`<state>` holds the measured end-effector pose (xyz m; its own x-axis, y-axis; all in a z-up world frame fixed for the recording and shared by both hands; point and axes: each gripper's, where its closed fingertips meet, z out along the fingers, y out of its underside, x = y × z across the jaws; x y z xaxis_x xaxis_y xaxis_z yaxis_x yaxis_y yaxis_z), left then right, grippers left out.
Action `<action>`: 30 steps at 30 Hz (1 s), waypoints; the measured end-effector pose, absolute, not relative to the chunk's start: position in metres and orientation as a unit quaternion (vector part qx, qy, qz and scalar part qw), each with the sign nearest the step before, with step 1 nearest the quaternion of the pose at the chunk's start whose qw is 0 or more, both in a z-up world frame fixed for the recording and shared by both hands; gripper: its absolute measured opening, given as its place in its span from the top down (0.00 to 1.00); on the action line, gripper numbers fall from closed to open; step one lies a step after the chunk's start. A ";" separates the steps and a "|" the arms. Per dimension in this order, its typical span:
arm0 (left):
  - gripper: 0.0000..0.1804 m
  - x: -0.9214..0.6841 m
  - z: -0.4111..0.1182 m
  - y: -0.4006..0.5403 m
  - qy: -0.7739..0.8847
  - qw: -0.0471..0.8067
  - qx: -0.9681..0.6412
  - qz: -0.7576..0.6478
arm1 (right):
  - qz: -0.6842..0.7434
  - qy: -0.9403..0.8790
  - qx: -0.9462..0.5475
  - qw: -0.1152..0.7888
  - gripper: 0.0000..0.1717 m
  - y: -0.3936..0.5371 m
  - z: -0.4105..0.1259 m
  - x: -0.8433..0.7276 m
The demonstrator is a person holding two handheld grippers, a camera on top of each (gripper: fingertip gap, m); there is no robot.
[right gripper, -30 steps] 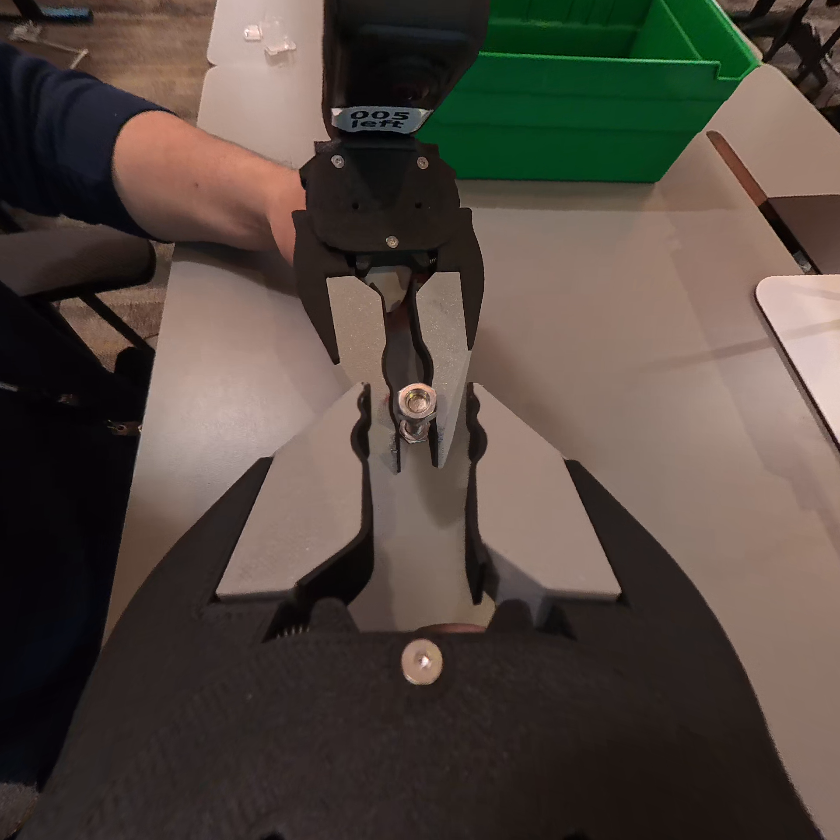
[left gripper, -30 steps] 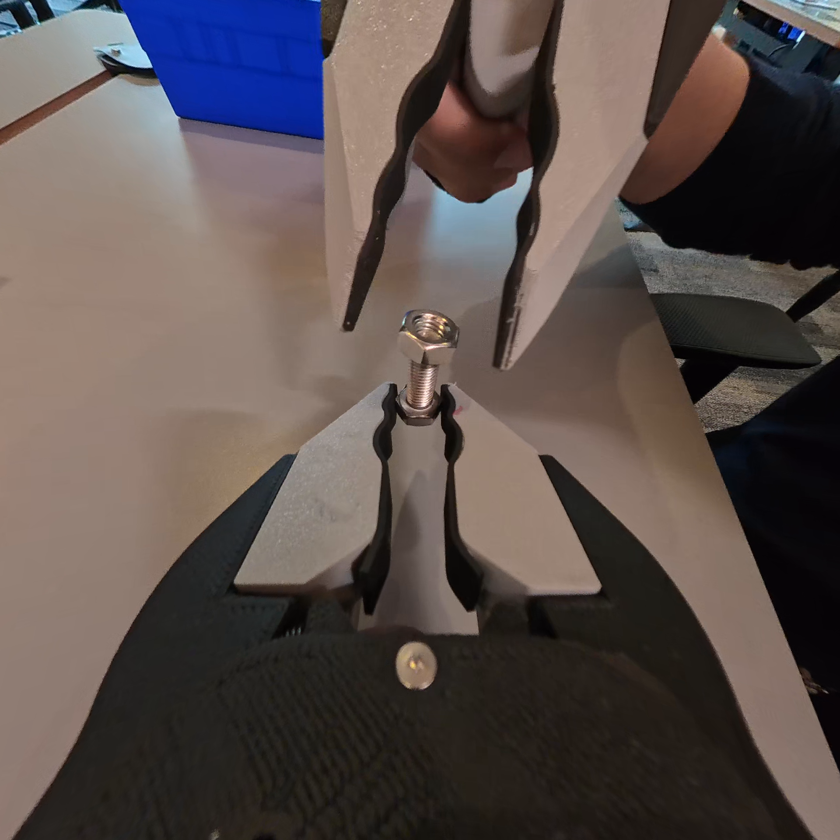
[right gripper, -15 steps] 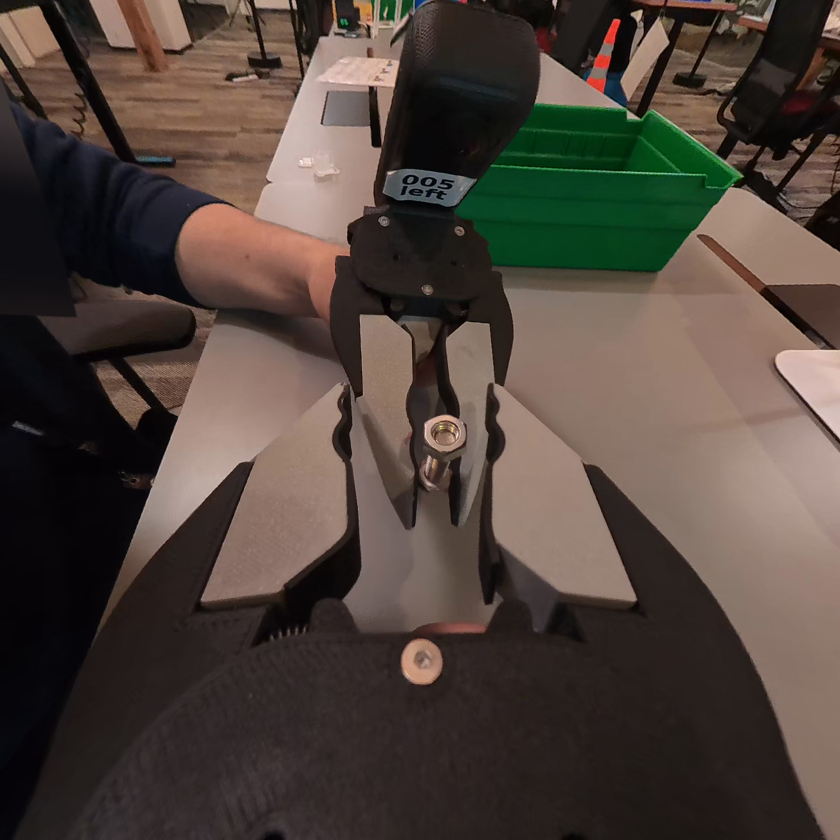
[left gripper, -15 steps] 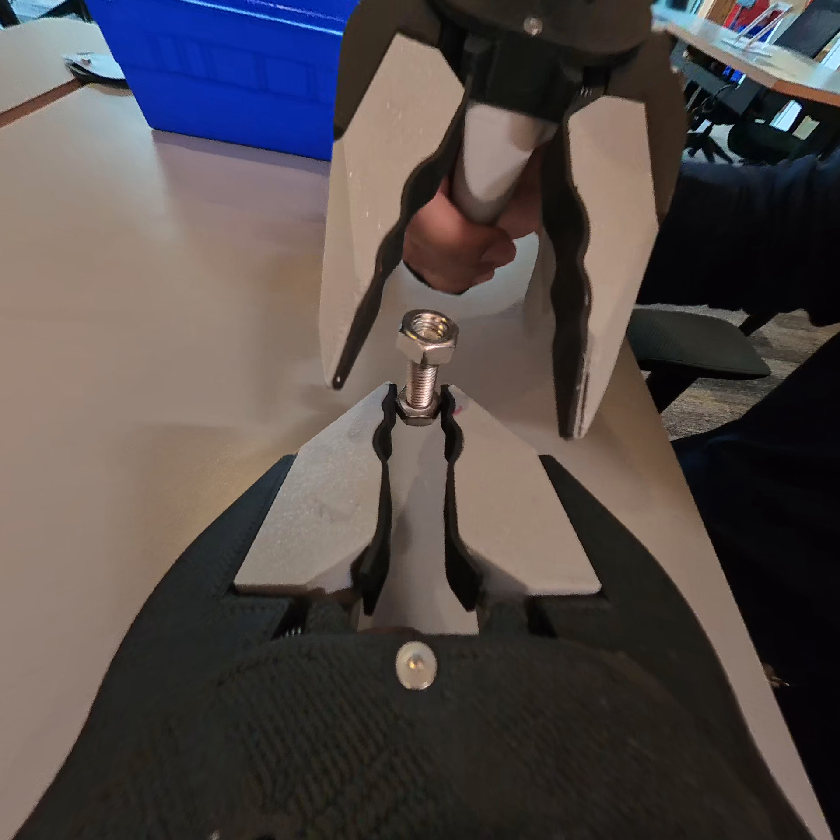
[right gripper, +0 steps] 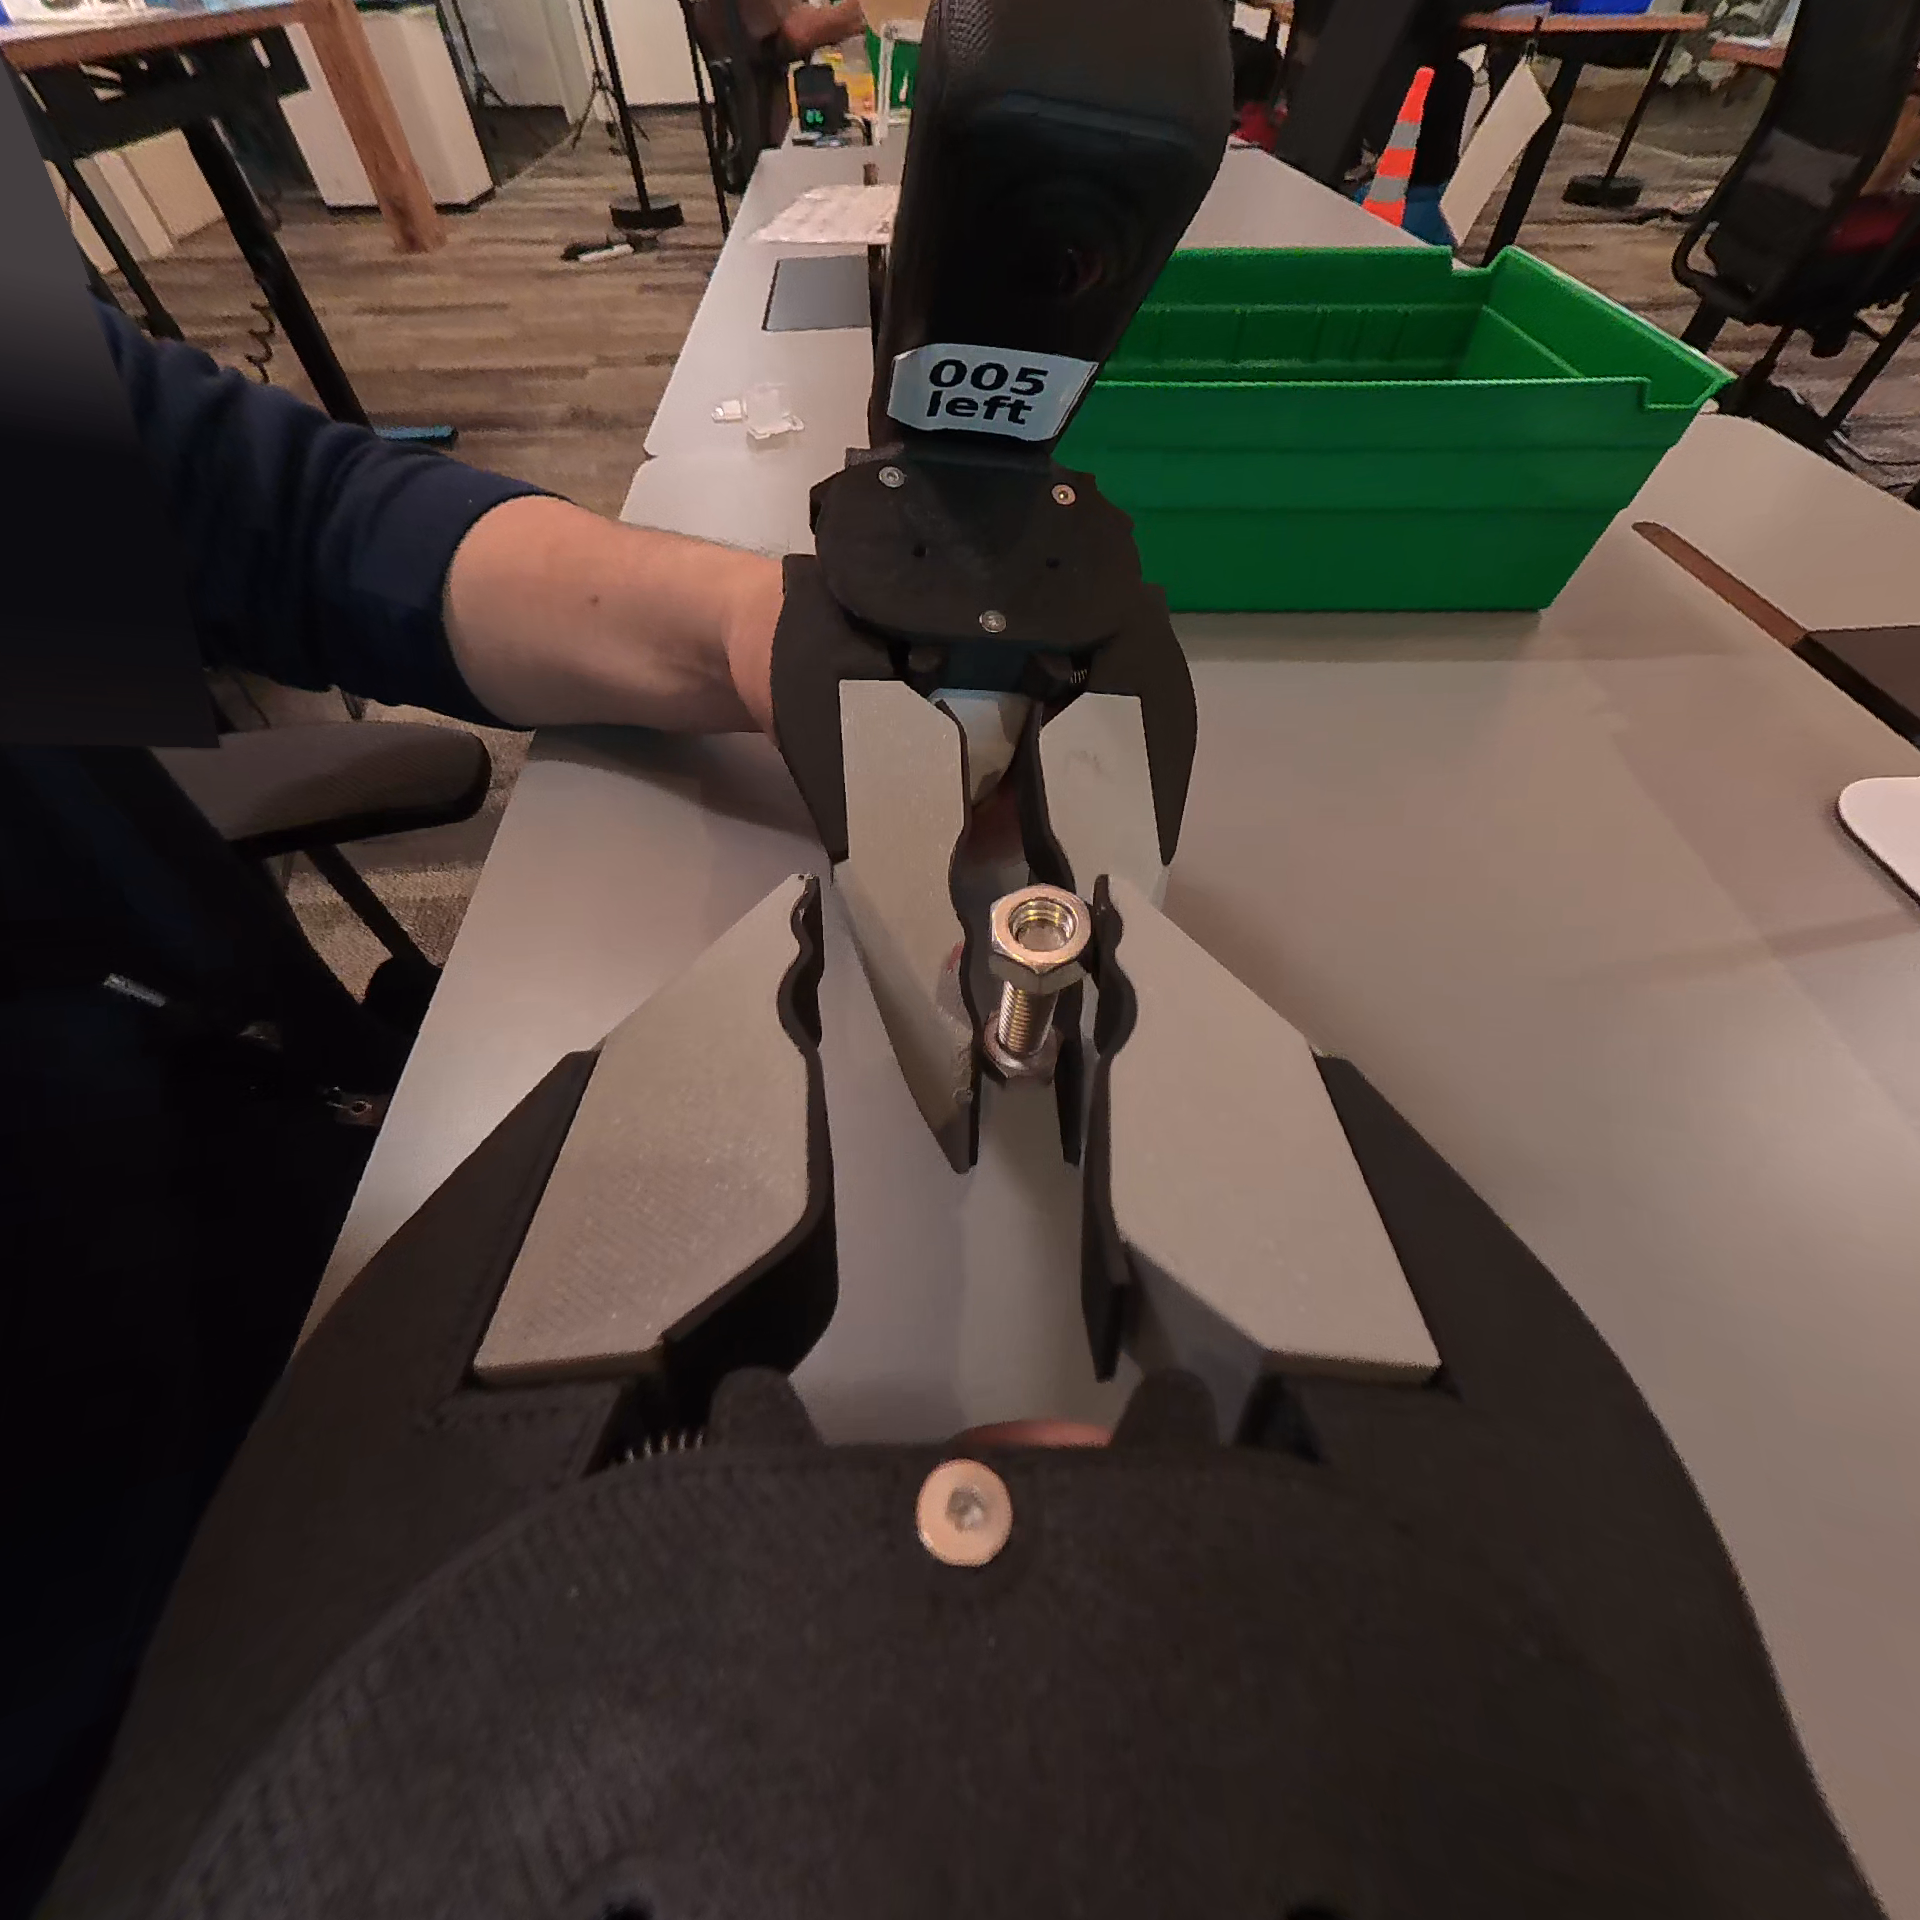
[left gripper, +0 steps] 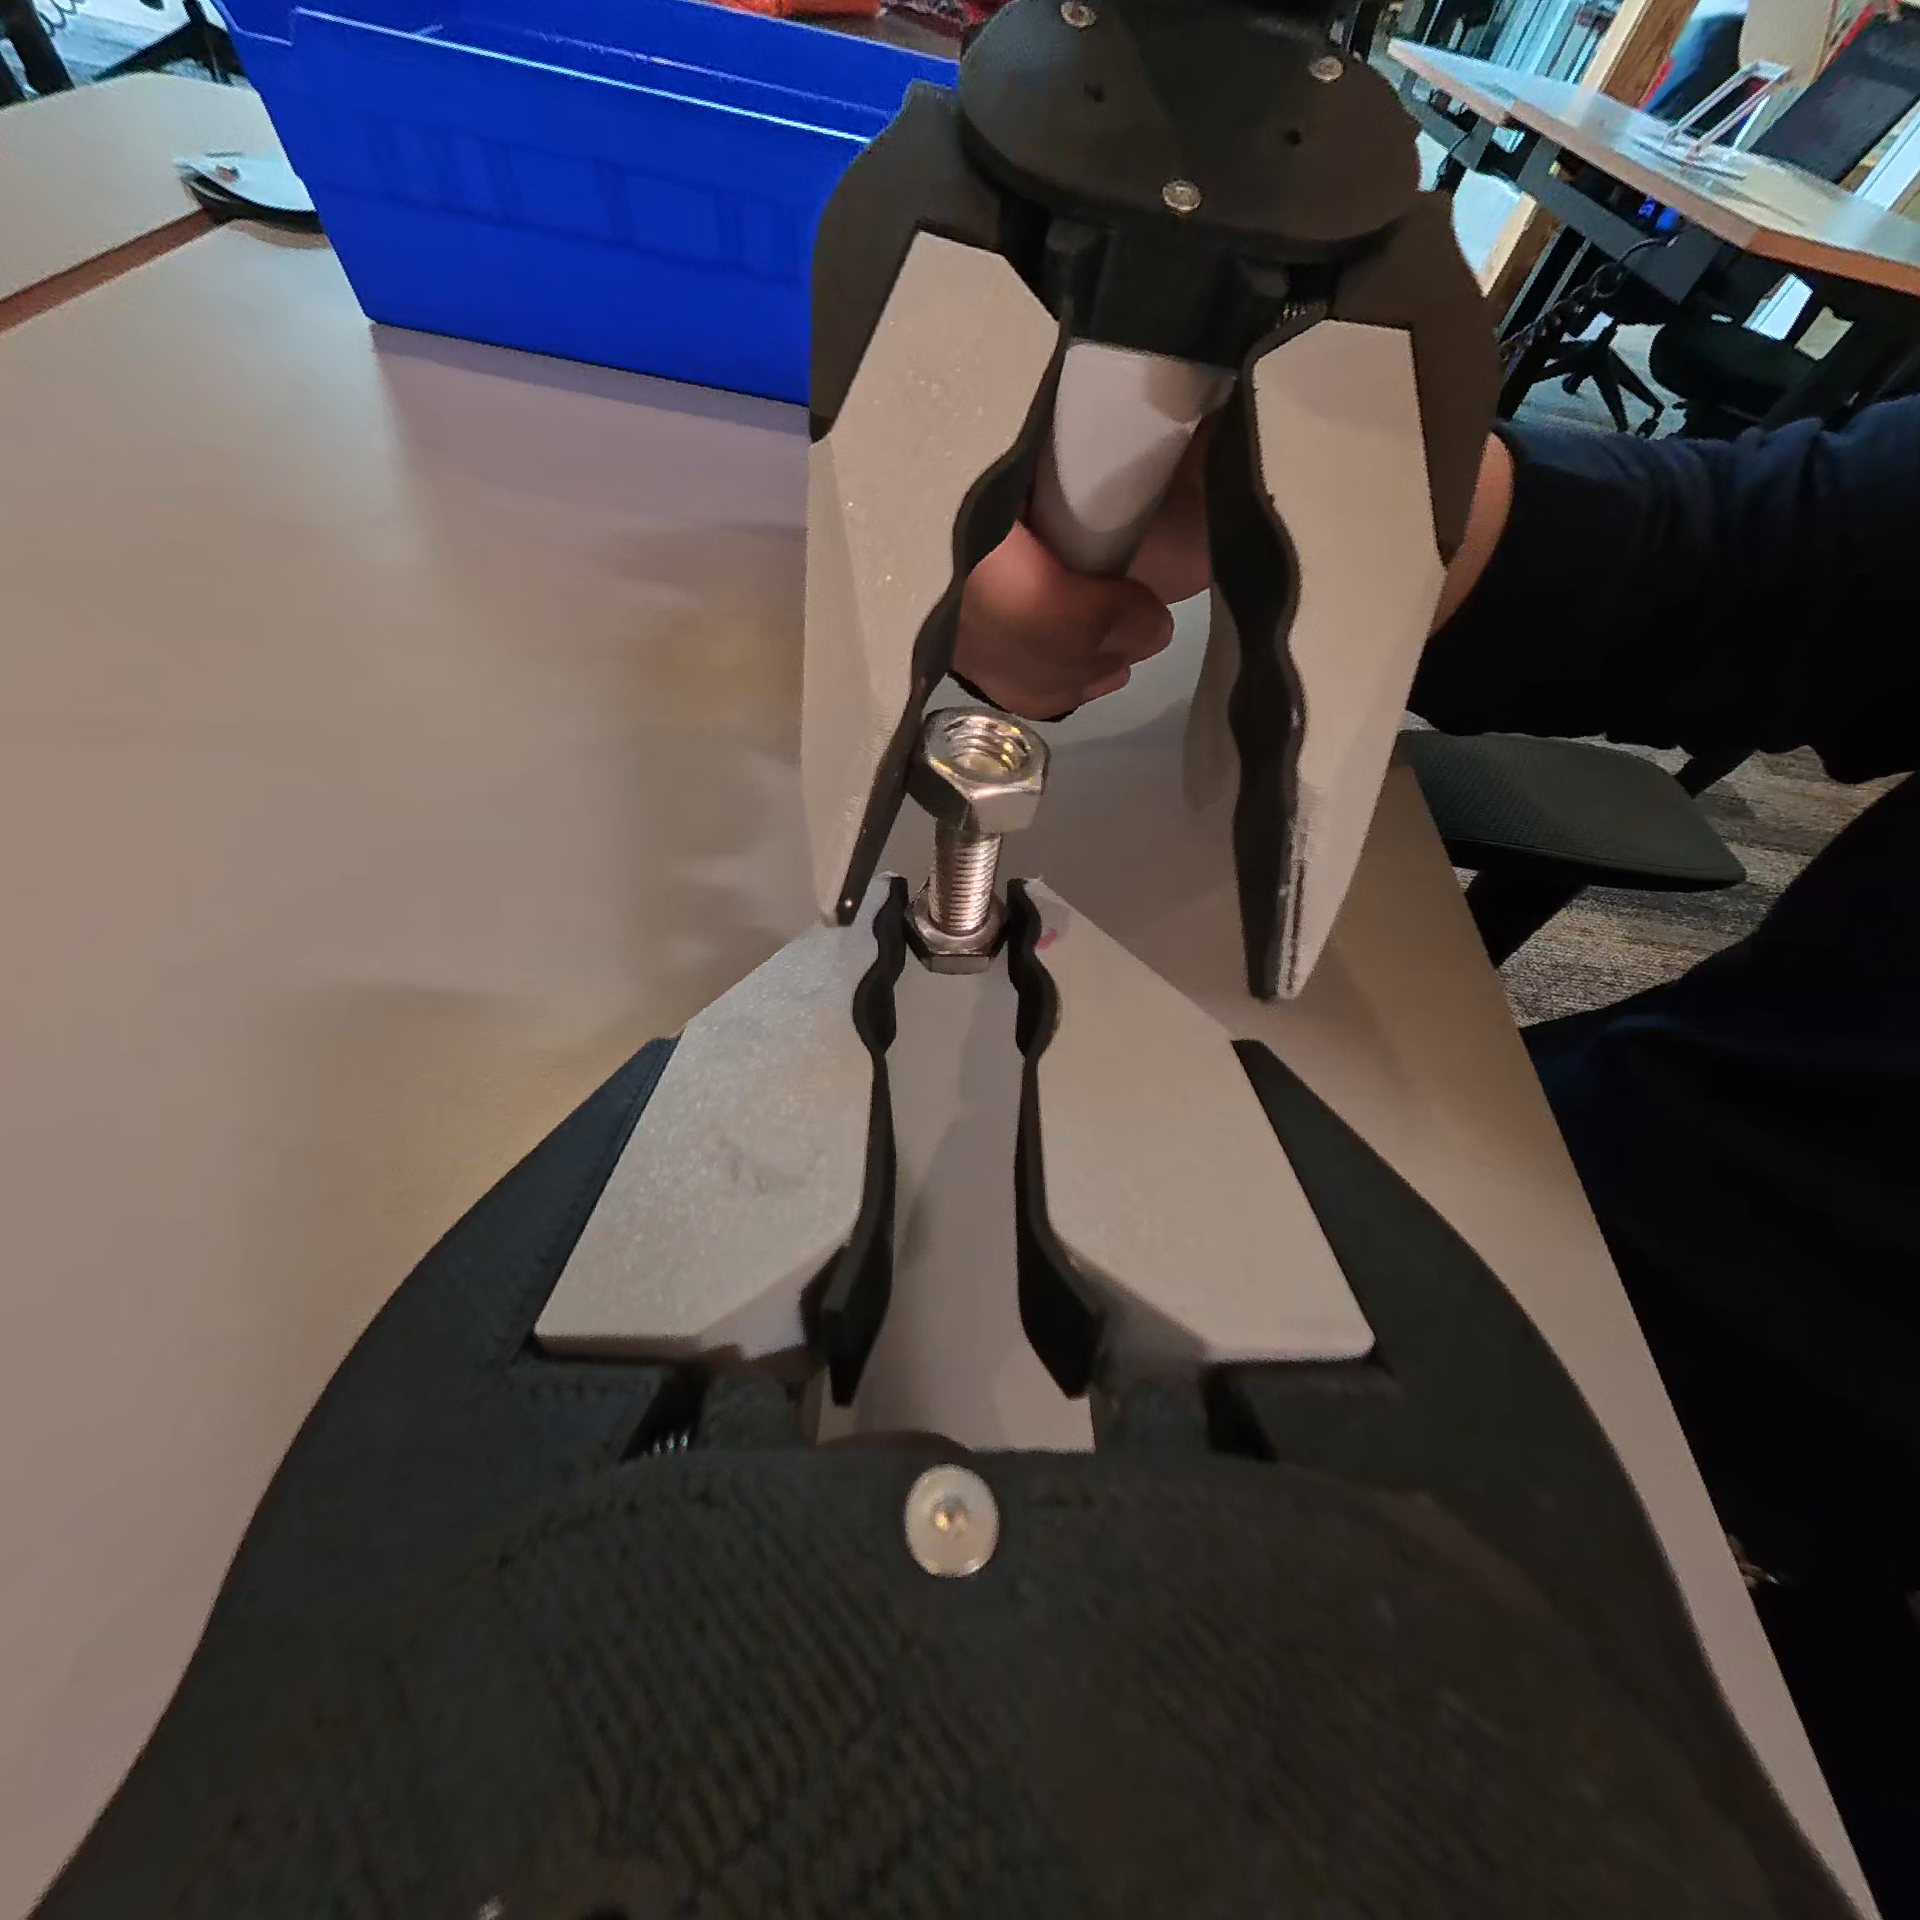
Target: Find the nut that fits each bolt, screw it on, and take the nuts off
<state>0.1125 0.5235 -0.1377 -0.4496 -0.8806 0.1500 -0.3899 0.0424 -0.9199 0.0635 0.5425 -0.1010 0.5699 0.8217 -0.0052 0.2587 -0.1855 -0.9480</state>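
1. The left gripper [left gripper: 954, 914] is closed on the hexagonal head of the bolt [left gripper: 964, 871]; both dark pads press on the head's flats, and the threaded shank stands upright just past the fingertips, above the grey table [left gripper: 364, 644].

2. The nut [left gripper: 981, 771] sits at the very top of the shank, with only a few threads engaged by the look of it; its bore shows open from above.

3. The right gripper [right gripper: 958, 940] stands wide open around the nut; one finger [right gripper: 1174, 1039] lies against or just beside the nut's side, the other is well apart from it, so nothing is gripped.

4. Handling, as a judgement: bolt and nut are bright steel, rigid and dense for their size; neither will deform or break under the pads; the polished faces are slick, so a hold on corners or on the threads would likely slip or twist.

5. The best hold on the nut is across two opposite flats, pads square to them, at the nut's mid-height and clear of the shank.

6. The bolt is best held as it is, by the head, with the thread left free along its whole length.

7. Risk: the nut seems barely threaded, so a sideways push from the one near finger could tilt it or knock it off; closing centred should avoid that.

8. A blue bin [left gripper: 582, 197] lies far beyond the left gripper; a green bin [right gripper: 1382, 468] lies beyond the right one.
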 end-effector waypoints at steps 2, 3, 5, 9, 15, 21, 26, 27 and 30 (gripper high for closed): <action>0.90 0.113 -0.138 0.524 0.680 0.240 -0.467 -0.511 | 0.270 -0.374 -0.721 0.518 0.71 0.542 -0.101 0.065; 0.90 0.113 -0.138 0.524 0.680 0.240 -0.468 -0.511 | 0.268 -0.373 -0.721 0.518 0.71 0.541 -0.101 0.066; 0.90 0.113 -0.138 0.525 0.680 0.241 -0.469 -0.510 | 0.262 -0.372 -0.723 0.519 0.71 0.540 -0.101 0.068; 0.90 0.113 -0.138 0.525 0.678 0.240 -0.469 -0.513 | 0.260 -0.367 -0.726 0.520 0.71 0.539 -0.103 0.073; 0.90 0.113 -0.138 0.522 0.679 0.234 -0.467 -0.516 | 0.274 -0.356 -0.707 0.546 0.71 0.540 -0.090 0.071; 0.90 0.111 -0.131 0.520 0.671 0.228 -0.460 -0.535 | 0.270 -0.337 -0.683 0.590 0.86 0.543 -0.075 0.083; 0.90 0.111 -0.131 0.519 0.673 0.230 -0.459 -0.533 | 0.284 -0.327 -0.689 0.581 0.84 0.541 -0.076 0.088; 0.90 0.111 -0.131 0.519 0.674 0.231 -0.458 -0.532 | 0.279 -0.331 -0.690 0.580 0.84 0.541 -0.078 0.087; 0.90 0.111 -0.131 0.519 0.675 0.232 -0.459 -0.529 | 0.264 -0.339 -0.697 0.575 0.91 0.543 -0.082 0.084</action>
<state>0.1113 0.5187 -0.1314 -0.4715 -0.8648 0.1724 -0.3737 0.0189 -0.9273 0.0838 0.5429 -0.0822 0.6314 0.7752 0.0211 0.1686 -0.1107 -0.9795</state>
